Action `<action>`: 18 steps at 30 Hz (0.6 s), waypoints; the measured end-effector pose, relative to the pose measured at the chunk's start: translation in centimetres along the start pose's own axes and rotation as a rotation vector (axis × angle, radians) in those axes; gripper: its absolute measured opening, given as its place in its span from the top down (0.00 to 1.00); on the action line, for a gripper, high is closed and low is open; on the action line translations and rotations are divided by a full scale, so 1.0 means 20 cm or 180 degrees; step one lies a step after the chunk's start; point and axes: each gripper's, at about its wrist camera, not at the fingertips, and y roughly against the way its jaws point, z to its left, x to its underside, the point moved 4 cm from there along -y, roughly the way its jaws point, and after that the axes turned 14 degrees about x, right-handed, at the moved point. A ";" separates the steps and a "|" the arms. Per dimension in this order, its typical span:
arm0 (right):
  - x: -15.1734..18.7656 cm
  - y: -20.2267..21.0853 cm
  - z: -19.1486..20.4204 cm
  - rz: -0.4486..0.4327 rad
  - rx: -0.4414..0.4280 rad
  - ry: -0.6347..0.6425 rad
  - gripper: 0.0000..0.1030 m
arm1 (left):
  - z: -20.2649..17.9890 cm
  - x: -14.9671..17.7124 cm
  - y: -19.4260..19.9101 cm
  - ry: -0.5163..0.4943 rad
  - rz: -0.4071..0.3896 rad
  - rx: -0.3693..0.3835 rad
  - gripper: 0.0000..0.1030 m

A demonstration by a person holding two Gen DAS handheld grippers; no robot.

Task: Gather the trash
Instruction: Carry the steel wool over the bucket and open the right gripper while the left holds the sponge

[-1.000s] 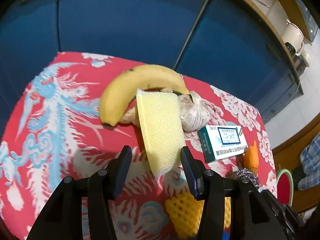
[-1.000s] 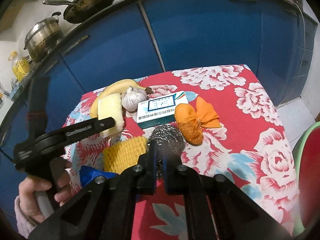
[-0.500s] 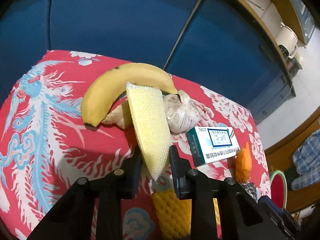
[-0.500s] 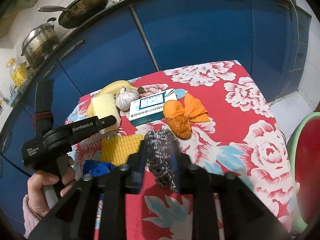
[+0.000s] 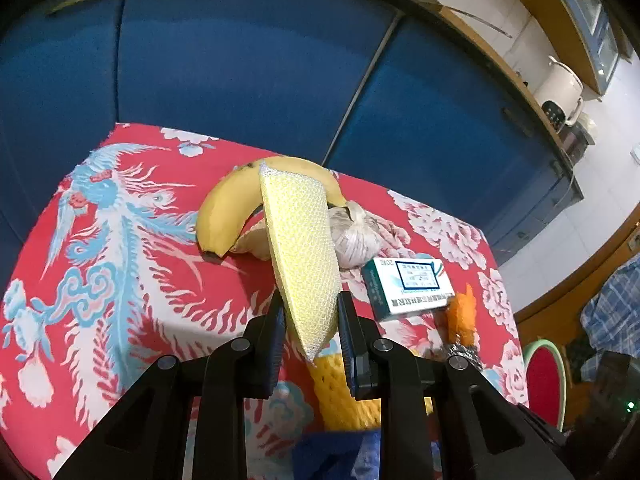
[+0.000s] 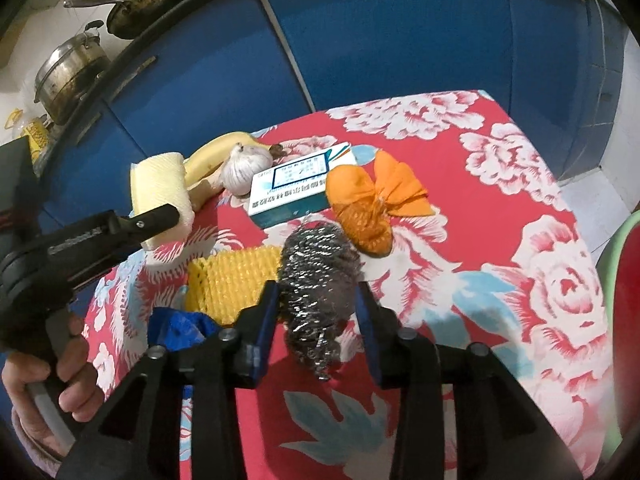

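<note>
Your left gripper [image 5: 311, 322] pinches the pale foam net [image 5: 302, 256] at its near end, its long axis pointing away over the banana [image 5: 224, 208]. Your right gripper [image 6: 316, 312] clamps the steel wool scrubber [image 6: 318, 280], which hangs between both fingers above the red tablecloth [image 6: 520, 264]. The 2 loads sit well apart.

"GenRobot.AI", seemingly, on hand-held gripper [image 6: 160, 216]

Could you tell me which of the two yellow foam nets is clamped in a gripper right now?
The paler one, pinched in the left gripper; the deeper yellow net lies on the tablecloth.
</note>
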 end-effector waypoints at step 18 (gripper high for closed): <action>0.04 0.33 -0.13 -0.0344 -0.0006 -0.0143 0.91 | -0.27 0.13 0.22 -0.0255 -0.0059 0.0229 0.76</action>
